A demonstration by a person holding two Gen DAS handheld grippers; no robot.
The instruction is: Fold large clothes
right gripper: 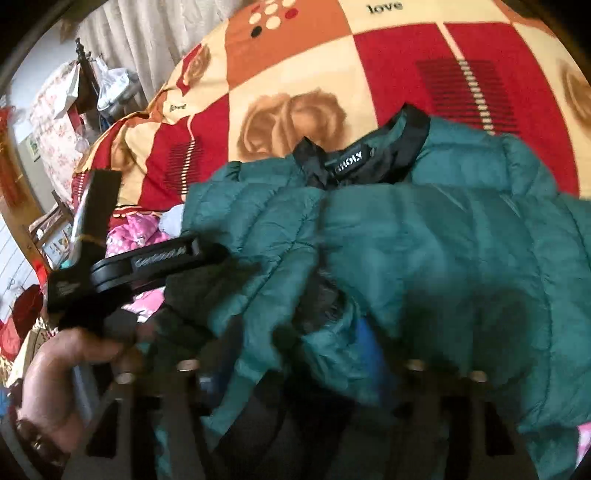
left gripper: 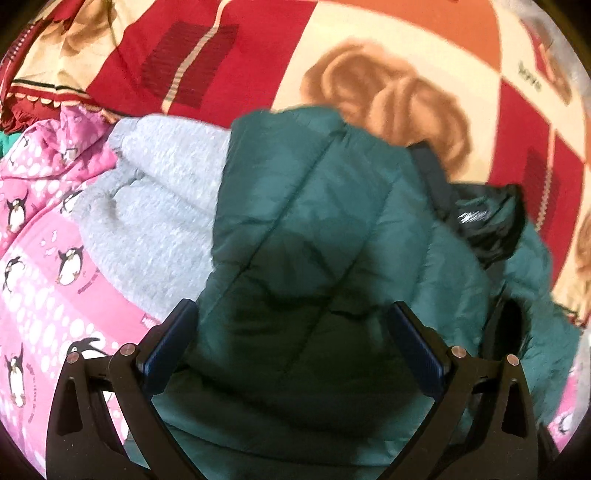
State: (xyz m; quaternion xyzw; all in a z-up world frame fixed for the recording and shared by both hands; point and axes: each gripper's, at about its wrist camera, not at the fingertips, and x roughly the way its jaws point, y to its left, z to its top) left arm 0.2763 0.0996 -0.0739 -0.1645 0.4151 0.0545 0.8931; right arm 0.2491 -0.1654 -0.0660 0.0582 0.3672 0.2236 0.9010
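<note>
A dark green quilted puffer jacket [left gripper: 314, 229] lies on the bed, its black collar [left gripper: 480, 221] toward the right. My left gripper [left gripper: 295, 343] is open, its blue-padded fingers [left gripper: 173, 343] apart just over the jacket's near part. In the right wrist view the jacket [right gripper: 424, 240] fills the middle, collar and label [right gripper: 354, 162] at the far side. My right gripper [right gripper: 295, 369] is mostly buried under bunched jacket fabric; a blue pad [right gripper: 369, 343] shows through. The left gripper's body [right gripper: 147, 266] and the hand holding it show at the left.
A red, orange and cream rose-print bedspread [left gripper: 388, 55] covers the bed. A grey sweater [left gripper: 155, 206] and pink penguin-print fabric [left gripper: 37, 258] lie left of the jacket. In the right wrist view a curtain [right gripper: 147, 33] and cluttered furniture [right gripper: 88, 92] stand beyond the bed.
</note>
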